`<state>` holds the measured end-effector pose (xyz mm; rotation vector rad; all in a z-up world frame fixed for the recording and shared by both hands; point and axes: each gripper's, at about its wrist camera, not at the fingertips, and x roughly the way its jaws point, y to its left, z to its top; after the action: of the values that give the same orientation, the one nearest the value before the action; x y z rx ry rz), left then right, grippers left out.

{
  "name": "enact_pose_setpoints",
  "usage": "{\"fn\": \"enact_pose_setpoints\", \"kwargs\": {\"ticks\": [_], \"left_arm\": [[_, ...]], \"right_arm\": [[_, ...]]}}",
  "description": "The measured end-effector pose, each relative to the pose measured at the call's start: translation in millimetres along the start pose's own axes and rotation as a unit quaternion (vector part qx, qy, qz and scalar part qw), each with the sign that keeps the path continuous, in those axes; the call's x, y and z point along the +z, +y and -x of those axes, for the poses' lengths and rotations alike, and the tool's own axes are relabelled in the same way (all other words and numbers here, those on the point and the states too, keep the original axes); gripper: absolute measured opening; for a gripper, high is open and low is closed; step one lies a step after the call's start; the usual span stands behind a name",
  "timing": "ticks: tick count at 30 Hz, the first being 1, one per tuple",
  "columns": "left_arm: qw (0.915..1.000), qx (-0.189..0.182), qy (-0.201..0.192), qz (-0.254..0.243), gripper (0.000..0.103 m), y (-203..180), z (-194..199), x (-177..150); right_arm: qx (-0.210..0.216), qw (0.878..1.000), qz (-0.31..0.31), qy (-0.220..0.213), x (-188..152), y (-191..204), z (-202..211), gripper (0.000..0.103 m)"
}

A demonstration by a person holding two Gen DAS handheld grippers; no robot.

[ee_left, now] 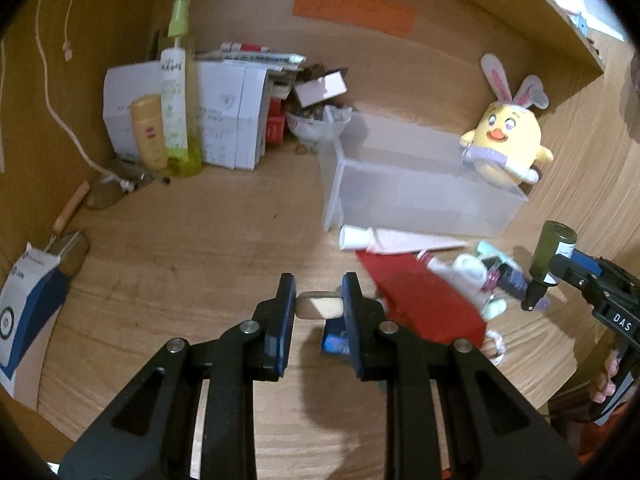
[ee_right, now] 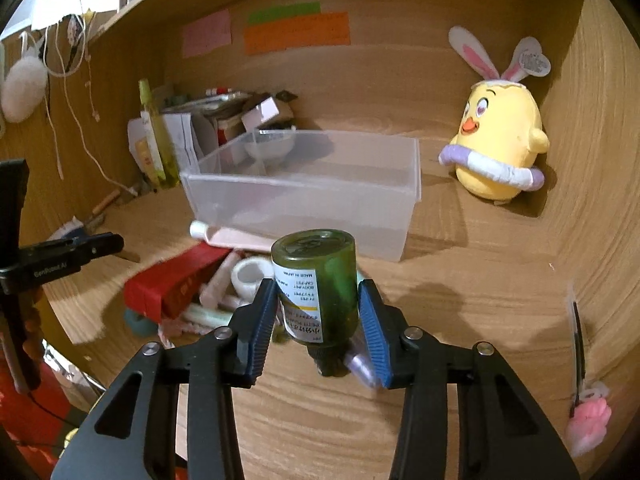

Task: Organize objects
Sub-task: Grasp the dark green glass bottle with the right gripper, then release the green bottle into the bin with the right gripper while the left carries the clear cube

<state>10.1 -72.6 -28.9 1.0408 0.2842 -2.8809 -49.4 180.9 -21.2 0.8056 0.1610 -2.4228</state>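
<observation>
My left gripper (ee_left: 319,300) is shut on a small beige block (ee_left: 320,306), held above the wooden desk. My right gripper (ee_right: 318,312) is shut on a dark green bottle (ee_right: 318,284), cap end toward the camera, held above the desk; the bottle also shows in the left wrist view (ee_left: 550,254). A clear plastic bin (ee_right: 304,184) stands ahead, also in the left wrist view (ee_left: 420,184). In front of it lie a pink tube (ee_left: 396,239), a red box (ee_left: 424,300) and several small toiletries (ee_left: 480,276).
A yellow chick plush (ee_right: 500,140) sits at the back right. White boxes, a yellow bottle (ee_left: 149,136) and a green spray bottle (ee_left: 176,96) stand at the back left. A blue-white carton (ee_left: 28,304) lies far left. Coloured notes (ee_right: 296,32) hang on the back wall.
</observation>
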Motion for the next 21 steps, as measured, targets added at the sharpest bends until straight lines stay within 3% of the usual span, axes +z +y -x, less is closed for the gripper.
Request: {"fn": "enact_pose_setpoints", "kwargs": {"ticks": [10,21], "left_arm": [[0.9991,-0.020,-0.036,-0.014,0.023,-16.9,3.9,32.6],[0.9979,-0.030,-0.053,-0.022,0.023,-35.4,-5.4,74.5]], "right_arm": [[0.003,0.999,0.004,-0.053,36.1,-3.2,12.8,0.038],[0.023,0.996,0.017,-0.079,78.6,-9.4,-1.4,0.038]]}}
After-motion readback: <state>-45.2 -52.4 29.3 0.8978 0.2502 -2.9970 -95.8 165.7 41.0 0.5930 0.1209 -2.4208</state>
